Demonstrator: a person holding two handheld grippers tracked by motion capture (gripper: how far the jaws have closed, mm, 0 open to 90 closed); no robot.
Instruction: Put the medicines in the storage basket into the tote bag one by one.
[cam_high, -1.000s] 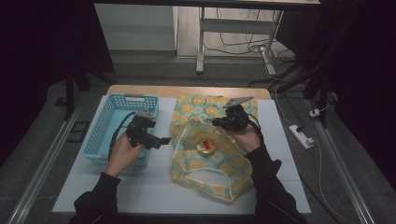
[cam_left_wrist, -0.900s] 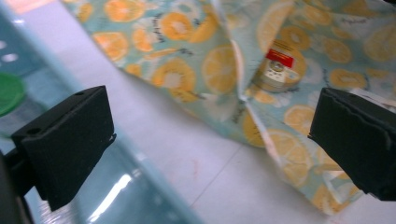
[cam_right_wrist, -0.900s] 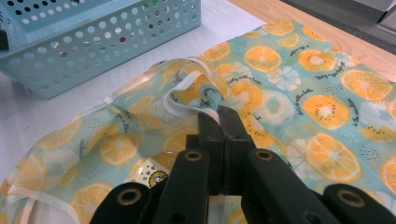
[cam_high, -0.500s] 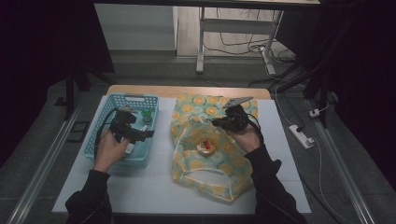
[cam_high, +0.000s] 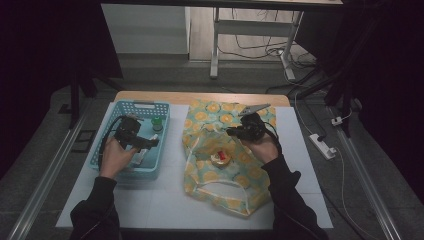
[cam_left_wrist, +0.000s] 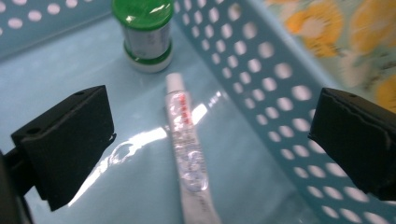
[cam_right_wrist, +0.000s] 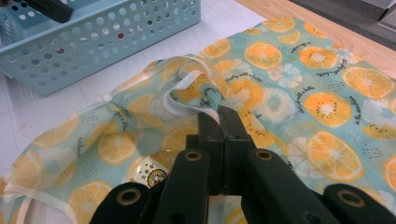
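Observation:
A cloth bag (cam_high: 226, 165) printed with orange slices lies on the white table top. My right gripper (cam_high: 234, 133) is shut on the white-hemmed rim of the cloth bag (cam_right_wrist: 299, 93) and holds its mouth up; in the right gripper view the jaws of the right gripper (cam_right_wrist: 220, 116) meet on that hem. A round gold-lidded tin (cam_high: 220, 158) lies inside, the same tin (cam_right_wrist: 150, 175) showing through the opening. My left gripper (cam_high: 149, 144) hangs open inside the blue basket (cam_high: 111, 131). A clear tube (cam_left_wrist: 186, 149) lies on the basket floor between its jaws, untouched. A green-capped bottle (cam_left_wrist: 145, 32) stands beyond it.
The basket's perforated wall (cam_left_wrist: 261, 93) runs close to one jaw of the left gripper. The basket (cam_right_wrist: 93, 37) stands just left of the bag on the white mat (cam_high: 165, 200). A wooden table edge (cam_high: 200, 97) lies behind; a power strip (cam_high: 322, 146) sits off the right side.
My left gripper has moved left from beside the bag and down into the blue basket. The right gripper has kept still, shut on the bag's rim.

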